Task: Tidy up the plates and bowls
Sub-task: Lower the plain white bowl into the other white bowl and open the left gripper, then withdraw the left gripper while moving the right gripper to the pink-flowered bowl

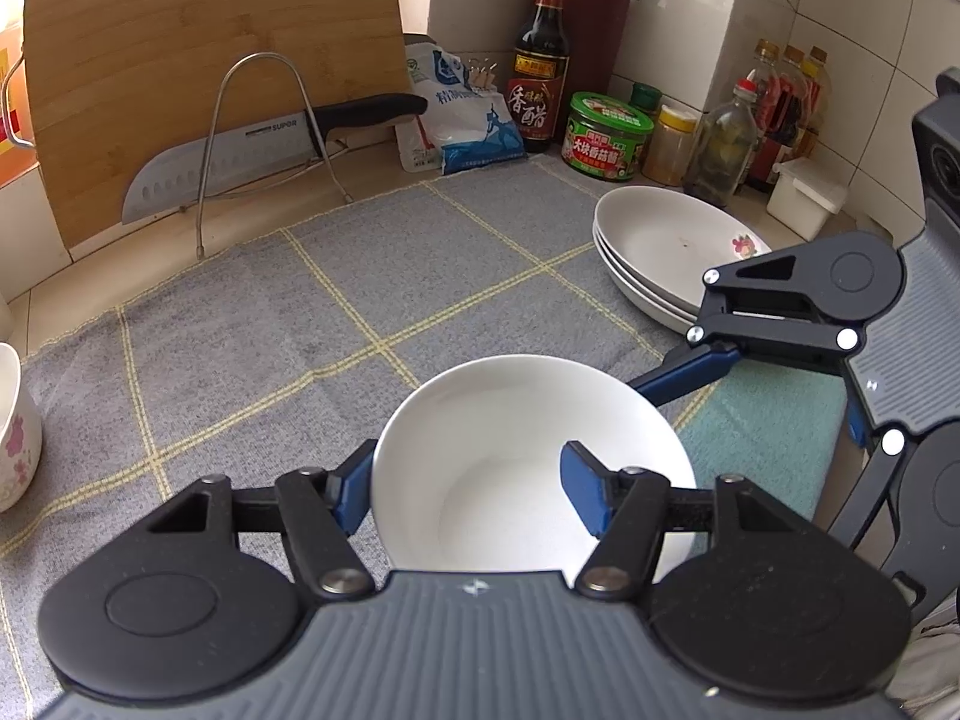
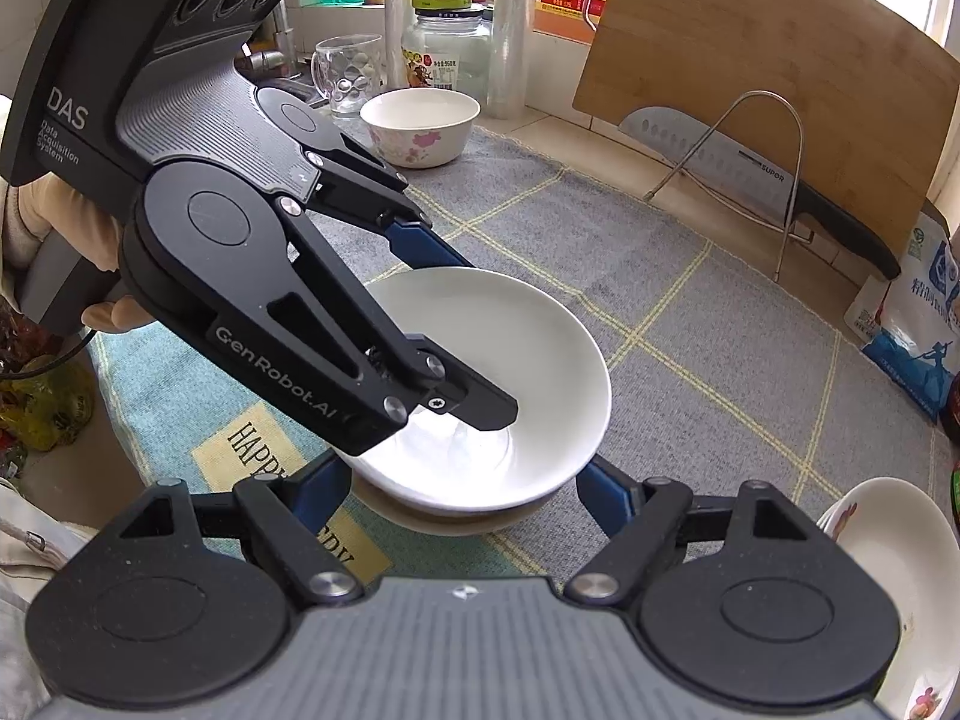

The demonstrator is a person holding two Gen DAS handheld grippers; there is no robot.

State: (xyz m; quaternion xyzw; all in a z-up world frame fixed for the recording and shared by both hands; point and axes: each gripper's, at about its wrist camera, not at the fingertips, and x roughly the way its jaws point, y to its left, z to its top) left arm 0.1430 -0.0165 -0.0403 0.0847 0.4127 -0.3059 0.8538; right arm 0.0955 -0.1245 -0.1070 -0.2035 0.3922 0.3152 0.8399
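A plain white bowl (image 1: 510, 420) (image 2: 528, 348) rests inside a beige bowl (image 2: 450, 519) on the grey checked mat (image 1: 270, 330). My left gripper (image 1: 468, 492) (image 2: 474, 336) straddles the white bowl's wall, one finger outside the rim and the other well inside the hollow. The pads stand apart from the wall, so it is open. My right gripper (image 2: 465, 474) reaches in from the near side. Its two fingers hug both sides of the stack under the white rim, shut on the beige bowl. One right finger (image 1: 690, 369) meets the bowl's edge.
Stacked white plates (image 1: 654, 240) (image 2: 888, 540) lie to the right. A floral bowl (image 2: 420, 120) (image 1: 12, 432) stands at the mat's left end. A knife (image 1: 240, 156) in a wire rack leans on a cutting board (image 1: 210, 60). Bottles and jars (image 1: 606, 132) line the back corner.
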